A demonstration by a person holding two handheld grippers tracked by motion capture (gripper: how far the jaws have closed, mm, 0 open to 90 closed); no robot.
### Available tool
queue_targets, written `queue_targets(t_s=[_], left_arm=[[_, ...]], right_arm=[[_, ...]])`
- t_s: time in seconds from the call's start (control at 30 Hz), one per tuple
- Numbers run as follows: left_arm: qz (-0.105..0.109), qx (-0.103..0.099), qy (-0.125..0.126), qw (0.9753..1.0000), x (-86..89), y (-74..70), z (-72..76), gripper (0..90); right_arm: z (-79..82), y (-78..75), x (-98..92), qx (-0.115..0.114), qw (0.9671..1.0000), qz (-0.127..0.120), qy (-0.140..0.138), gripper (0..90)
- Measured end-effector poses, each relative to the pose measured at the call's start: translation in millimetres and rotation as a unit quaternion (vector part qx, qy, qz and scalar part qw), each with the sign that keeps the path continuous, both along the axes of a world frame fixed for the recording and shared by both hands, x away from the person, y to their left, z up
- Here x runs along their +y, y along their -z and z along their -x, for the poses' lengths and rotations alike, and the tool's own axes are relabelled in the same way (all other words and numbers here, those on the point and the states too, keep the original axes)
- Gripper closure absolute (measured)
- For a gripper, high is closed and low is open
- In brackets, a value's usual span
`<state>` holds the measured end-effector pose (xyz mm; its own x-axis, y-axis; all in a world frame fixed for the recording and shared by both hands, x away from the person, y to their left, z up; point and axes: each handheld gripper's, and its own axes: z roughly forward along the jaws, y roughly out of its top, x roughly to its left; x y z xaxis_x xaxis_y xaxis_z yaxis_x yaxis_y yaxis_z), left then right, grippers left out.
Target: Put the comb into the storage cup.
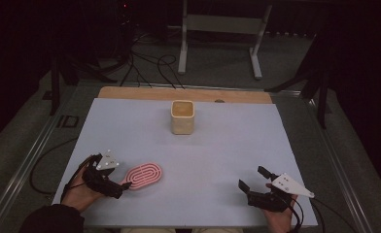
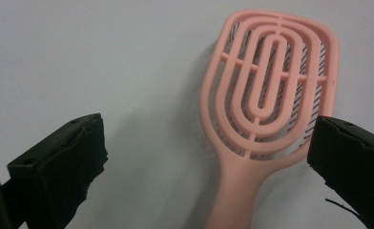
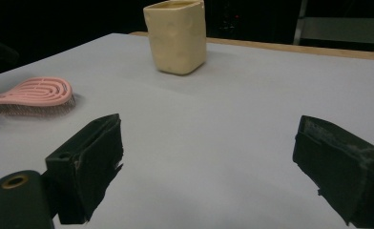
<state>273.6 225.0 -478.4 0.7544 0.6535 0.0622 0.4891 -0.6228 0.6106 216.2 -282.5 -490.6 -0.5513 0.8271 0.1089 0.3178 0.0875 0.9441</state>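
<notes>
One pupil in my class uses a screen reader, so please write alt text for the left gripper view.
A pink hairbrush with an oval, slotted head lies bristles-down on a pale grey table, its handle running off the bottom edge. The left gripper is open, its two black jaws rising on either side of the handle without touching it.

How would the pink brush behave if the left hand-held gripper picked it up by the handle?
The brush looks like rigid, open-slotted plastic, so probably stiff and light. It lies flat, bristles down, so unlikely to roll. Its smooth, narrow handle might pivot between the jaws.
</notes>
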Motion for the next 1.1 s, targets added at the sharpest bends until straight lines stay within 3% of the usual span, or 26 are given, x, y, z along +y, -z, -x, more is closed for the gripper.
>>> queue_targets(t_s=[0.13,0.5,0.6,0.83,1.0,1.1], left_arm=[[-0.015,0.017,0.011,0.9997,-3.0,1.5,-1.3,0.1],[-0.033,0.049,0.033,0.9977,-5.5,6.1,-0.1,0.1],[-0.053,0.055,0.035,0.9965,-7.0,7.8,1.1,1.1],[-0.084,0.086,0.057,0.9911,-10.6,8.7,4.2,19.9],[-0.116,0.091,0.05,0.9879,-12.7,7.7,3.3,43.9],[-0.117,0.101,0.054,0.9865,-13.3,8.3,1.8,51.4]], right_arm=[[-0.1,0.1,-0.3,0.0,1.0,0.001,0.0,9.5],[-0.2,0.3,-0.1,0.002,1.0,0.002,-0.001,9.5],[-0.1,0.3,0.2,0.002,1.0,0.001,-0.001,9.5],[-0.5,0.7,0.0,0.001,1.0,0.004,-0.001,9.5],[-0.7,0.8,-0.2,0.002,1.0,0.004,-0.001,9.5],[-0.5,0.7,0.1,0.001,1.0,0.004,0.0,9.5]])
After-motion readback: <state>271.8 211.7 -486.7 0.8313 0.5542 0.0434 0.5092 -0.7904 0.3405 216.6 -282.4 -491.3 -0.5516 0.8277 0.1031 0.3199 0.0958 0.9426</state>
